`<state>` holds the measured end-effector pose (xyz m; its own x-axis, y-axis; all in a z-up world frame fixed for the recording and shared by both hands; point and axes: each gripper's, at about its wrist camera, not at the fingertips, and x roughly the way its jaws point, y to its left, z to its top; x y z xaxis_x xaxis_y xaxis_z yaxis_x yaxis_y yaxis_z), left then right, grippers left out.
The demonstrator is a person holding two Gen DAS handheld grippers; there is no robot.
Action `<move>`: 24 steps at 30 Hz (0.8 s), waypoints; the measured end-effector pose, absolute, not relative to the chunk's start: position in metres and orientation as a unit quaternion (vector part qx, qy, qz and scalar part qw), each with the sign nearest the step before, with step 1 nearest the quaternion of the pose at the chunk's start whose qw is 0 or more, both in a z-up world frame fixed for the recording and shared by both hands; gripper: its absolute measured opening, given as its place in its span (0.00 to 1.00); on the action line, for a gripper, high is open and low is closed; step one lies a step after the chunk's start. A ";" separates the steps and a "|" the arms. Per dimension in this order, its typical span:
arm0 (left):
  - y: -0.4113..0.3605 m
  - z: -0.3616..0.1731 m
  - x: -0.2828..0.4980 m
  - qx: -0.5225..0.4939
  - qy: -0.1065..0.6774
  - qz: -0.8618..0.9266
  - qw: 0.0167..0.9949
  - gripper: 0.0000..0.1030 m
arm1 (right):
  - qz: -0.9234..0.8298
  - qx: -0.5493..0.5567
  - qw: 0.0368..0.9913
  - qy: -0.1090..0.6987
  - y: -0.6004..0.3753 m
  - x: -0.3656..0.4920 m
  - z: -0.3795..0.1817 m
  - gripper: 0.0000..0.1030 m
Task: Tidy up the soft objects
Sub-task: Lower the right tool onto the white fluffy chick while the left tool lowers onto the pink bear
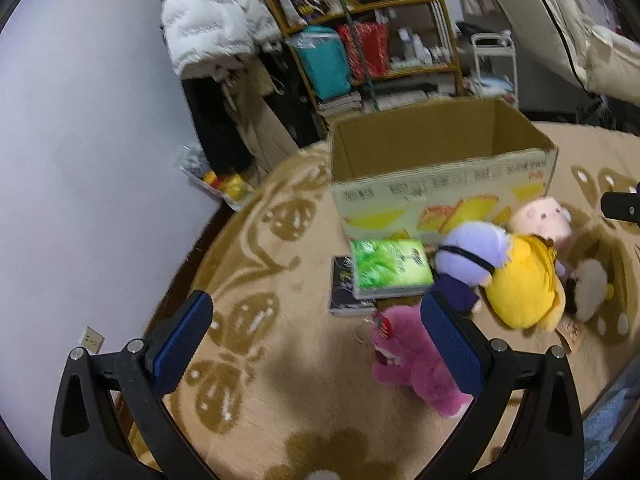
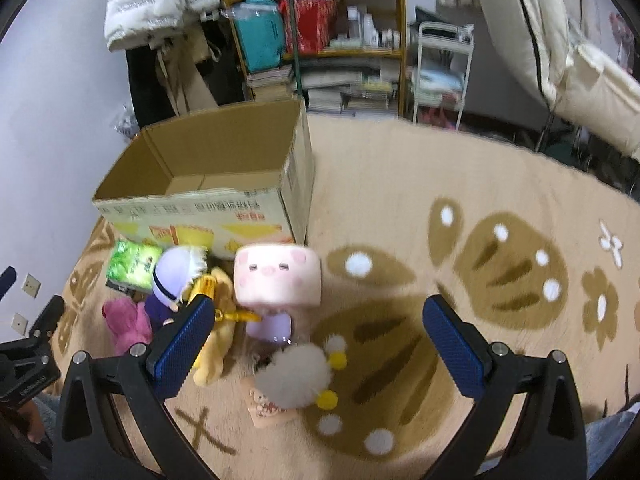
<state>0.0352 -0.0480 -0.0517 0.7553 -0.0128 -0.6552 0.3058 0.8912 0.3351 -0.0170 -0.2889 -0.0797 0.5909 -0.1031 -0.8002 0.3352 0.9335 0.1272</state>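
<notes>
An open cardboard box (image 1: 440, 184) (image 2: 208, 196) stands on the rug, and it looks empty inside. In front of it lie soft toys: a pink pig plush (image 2: 278, 278) (image 1: 540, 220), a purple-headed doll (image 2: 176, 272) (image 1: 472, 248), a yellow plush (image 1: 520, 284) (image 2: 216, 332), a magenta bear (image 1: 408, 356) (image 2: 126, 326) and a fluffy white chick (image 2: 294, 374) (image 1: 590, 288). My left gripper (image 1: 320, 344) is open and empty above the rug, the bear beside its right finger. My right gripper (image 2: 316, 352) is open and empty, above the chick.
A green packet (image 1: 390, 266) (image 2: 134, 264) lies on a dark book (image 1: 344, 292) left of the toys. Cluttered shelves (image 1: 368, 28), hanging coats (image 1: 212, 12), a white cart (image 2: 440, 72) and a bed (image 2: 580, 60) line the back. A wall (image 1: 80, 120) is to the left.
</notes>
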 end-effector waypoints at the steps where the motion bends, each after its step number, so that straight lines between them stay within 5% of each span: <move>1: -0.049 -0.055 0.038 0.214 0.350 -0.092 0.907 1.00 | -0.123 0.137 0.877 0.443 -0.290 -0.016 -0.083 1.00; 24: -0.070 -0.137 0.082 0.159 0.531 -0.133 0.822 1.00 | -0.082 0.168 0.775 0.603 -0.289 0.015 -0.166 1.00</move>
<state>0.0822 -0.0704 -0.1366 0.4008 -0.0497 -0.9148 0.3874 0.9141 0.1201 0.0146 -0.2893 -0.1656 0.2591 0.0765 -0.9628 0.3298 0.9299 0.1626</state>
